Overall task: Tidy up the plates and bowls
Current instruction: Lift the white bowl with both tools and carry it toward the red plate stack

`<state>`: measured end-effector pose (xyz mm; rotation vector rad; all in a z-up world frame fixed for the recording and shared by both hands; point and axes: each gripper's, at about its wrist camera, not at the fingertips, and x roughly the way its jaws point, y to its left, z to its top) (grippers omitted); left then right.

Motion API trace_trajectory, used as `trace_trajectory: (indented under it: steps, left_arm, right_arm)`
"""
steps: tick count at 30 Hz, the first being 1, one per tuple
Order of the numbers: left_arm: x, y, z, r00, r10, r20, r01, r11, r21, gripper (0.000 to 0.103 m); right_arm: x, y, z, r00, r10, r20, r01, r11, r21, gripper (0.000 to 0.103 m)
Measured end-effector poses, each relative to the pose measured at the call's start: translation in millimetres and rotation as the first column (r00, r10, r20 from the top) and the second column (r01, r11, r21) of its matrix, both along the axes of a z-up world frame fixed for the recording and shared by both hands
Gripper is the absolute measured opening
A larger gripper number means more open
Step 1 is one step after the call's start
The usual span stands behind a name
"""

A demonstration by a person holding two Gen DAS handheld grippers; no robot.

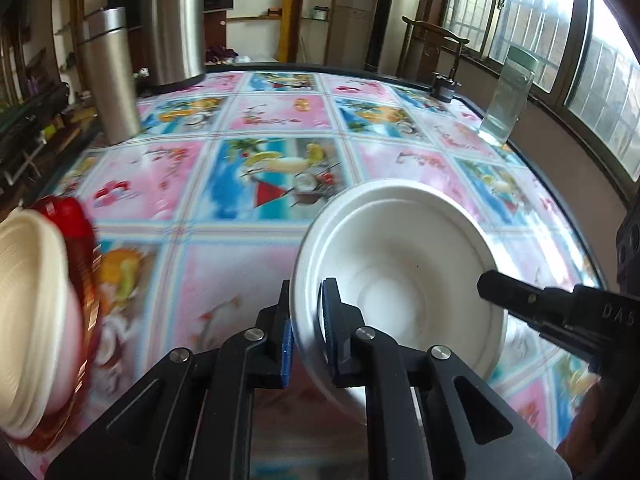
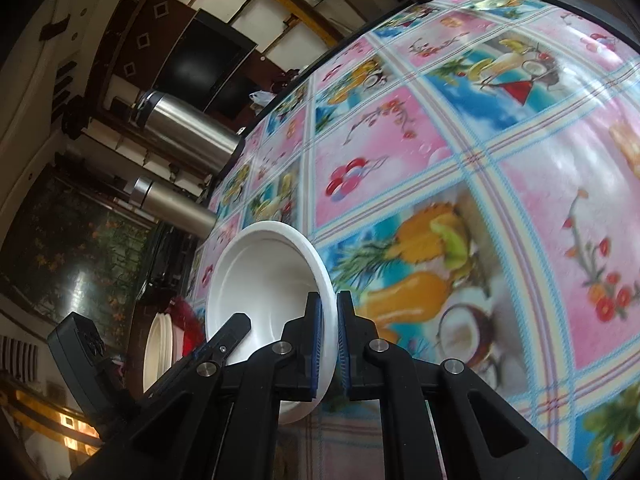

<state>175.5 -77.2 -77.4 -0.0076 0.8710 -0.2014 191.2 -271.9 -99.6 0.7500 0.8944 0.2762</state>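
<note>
Left gripper [image 1: 306,334]: we pinch the white bowl [image 1: 404,280] rim between its jaws.
Right gripper [image 2: 329,346]: we pinch the opposite rim.

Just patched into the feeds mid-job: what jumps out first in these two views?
A white bowl held off the table, tilted, with both grippers pinching its rim: the left gripper on the near side, the right gripper on the opposite edge. Beneath it spreads the loud pink-and-blue fruit-print tablecloth. At far left, a stack of cream plates sits against a red bowl.
</note>
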Motion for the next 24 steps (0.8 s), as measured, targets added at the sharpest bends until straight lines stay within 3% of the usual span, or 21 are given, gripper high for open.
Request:
trace_trajectory:
  steps: [14,20,24]
  left_arm:
    - [-91.3,60.4,4.1,1.000,0.001,-0.029,0.001,0.998,0.062,0.013]
    - [-114.2,110.1,2.8,0.993,0.067,-0.092,-0.068,0.998,0.001,0.013]
    - [-135.6,143.8,2.7,0.989,0.114,-0.095,-0.114,0.994,0.006,0.013]
  right_arm:
    - [-84.2,77.6,-3.3,0.988,0.156,-0.005,-0.156,0.987,-0.037,0.007]
    - [-97.6,118.6,3.6,0.968,0.250,-0.030,-0.251,0.965,-0.073,0.007]
    - [-106.3,157.7,4.8,0.941,0.336,-0.044,-0.339,0.937,-0.089,0.008]
